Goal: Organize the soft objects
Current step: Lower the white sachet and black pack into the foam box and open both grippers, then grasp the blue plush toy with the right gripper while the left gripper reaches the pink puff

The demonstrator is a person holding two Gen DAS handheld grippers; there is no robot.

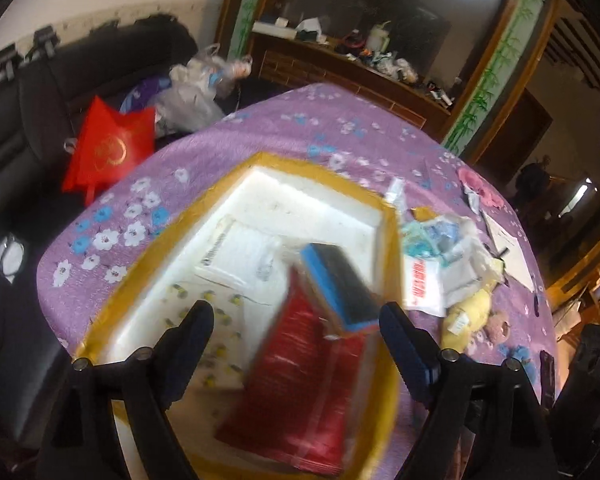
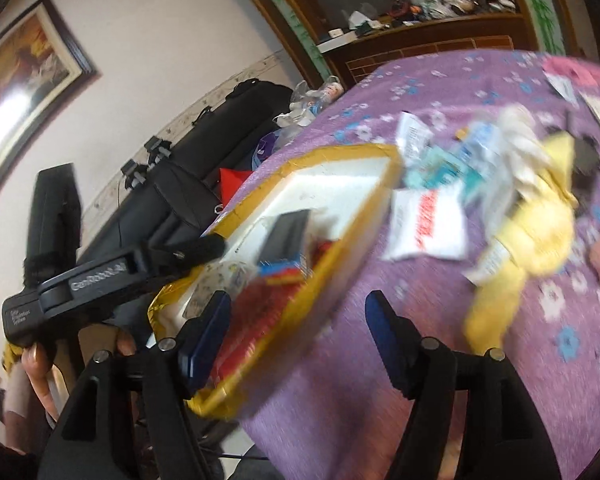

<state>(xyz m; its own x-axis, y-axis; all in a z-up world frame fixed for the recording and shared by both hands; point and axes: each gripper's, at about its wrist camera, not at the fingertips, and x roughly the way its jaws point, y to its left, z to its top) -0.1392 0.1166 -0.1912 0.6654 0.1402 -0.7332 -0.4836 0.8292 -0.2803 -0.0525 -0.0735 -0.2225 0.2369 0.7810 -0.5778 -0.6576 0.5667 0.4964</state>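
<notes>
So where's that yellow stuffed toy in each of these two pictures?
Left wrist view: the yellow stuffed toy lies low on the right, just past the right-hand finger, outside the box.
Right wrist view: it sprawls across the right side, blurred.
Shared landmark: the yellow-rimmed white foam box, to the toy's left in both.

White wall (image 2: pixel 148 40), black sofa (image 1: pixel 60 92), wooden cabinet (image 1: pixel 340 68).

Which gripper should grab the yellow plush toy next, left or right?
Probably the right gripper. Its jaws are open and empty, and the yellow plush toy lies just ahead, outside the foam box. The left gripper, also open, hangs over the box.
</notes>
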